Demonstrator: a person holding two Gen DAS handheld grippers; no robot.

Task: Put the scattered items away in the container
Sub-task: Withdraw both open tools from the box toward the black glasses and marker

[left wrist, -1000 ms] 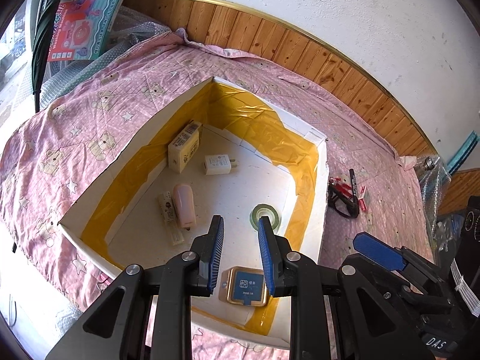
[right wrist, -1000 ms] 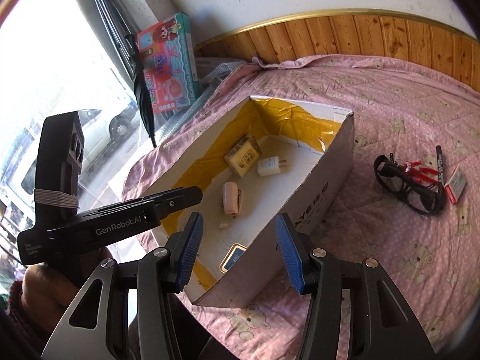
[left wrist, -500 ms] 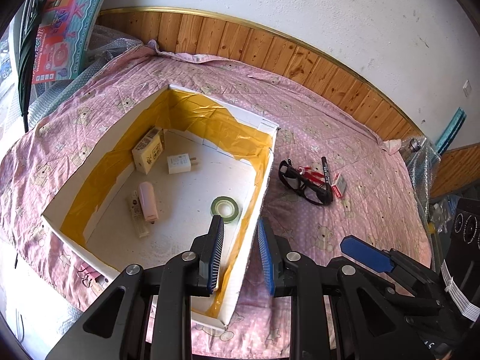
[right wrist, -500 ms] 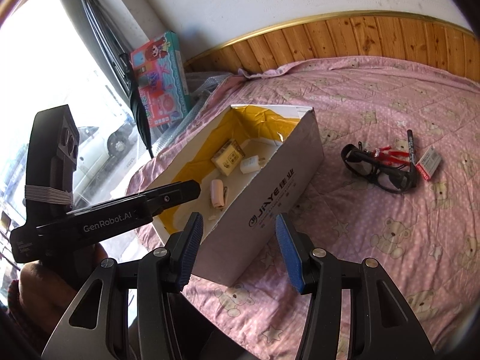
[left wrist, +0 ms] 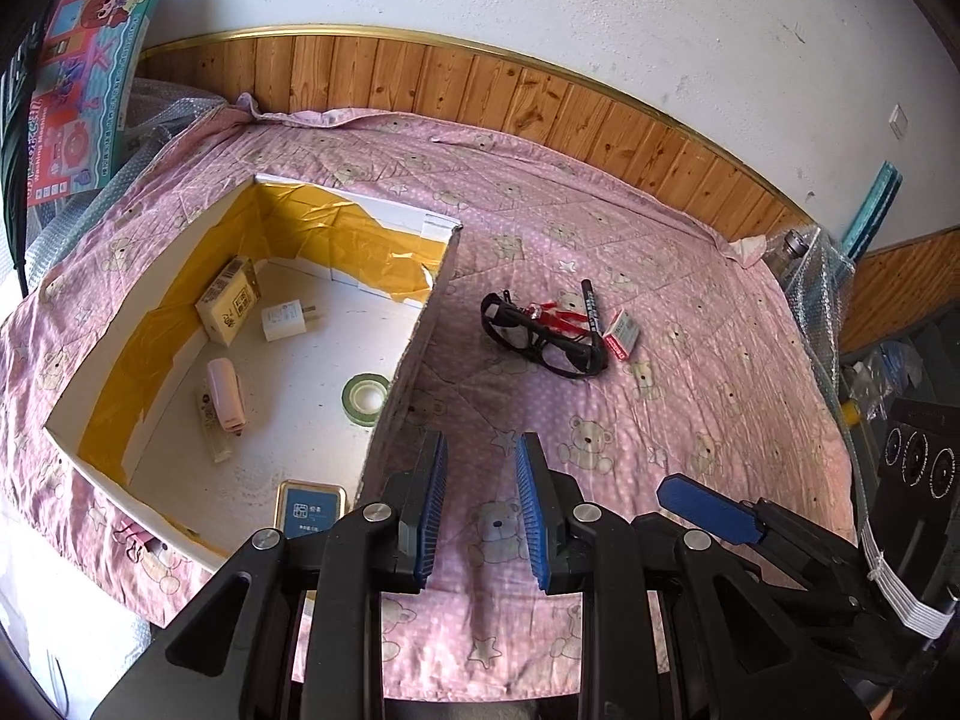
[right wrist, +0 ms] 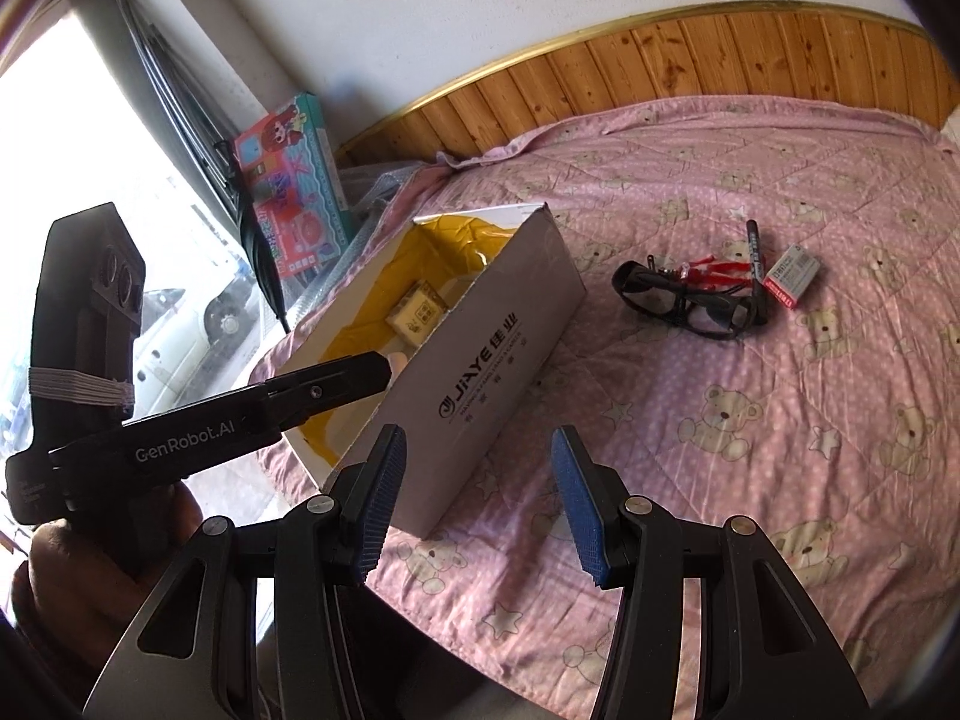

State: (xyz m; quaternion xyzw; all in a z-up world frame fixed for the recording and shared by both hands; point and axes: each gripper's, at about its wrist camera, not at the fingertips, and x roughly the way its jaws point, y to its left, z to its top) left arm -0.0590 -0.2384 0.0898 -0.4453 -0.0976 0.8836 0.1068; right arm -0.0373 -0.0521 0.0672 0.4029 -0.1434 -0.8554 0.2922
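Hovering empty, the left gripper and right gripper gaped above the quilt, beside the box, glasses beyond.

The quilt is pink, printed with bears and stars. The box is white outside, lined with yellow tape. Inside — a green tape roll, a pale pink stapler, perhaps. The glasses are black.

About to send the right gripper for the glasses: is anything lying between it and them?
No. In the right wrist view, only bare pink quilt lies between the open right gripper and the glasses. The box sits off to the left.
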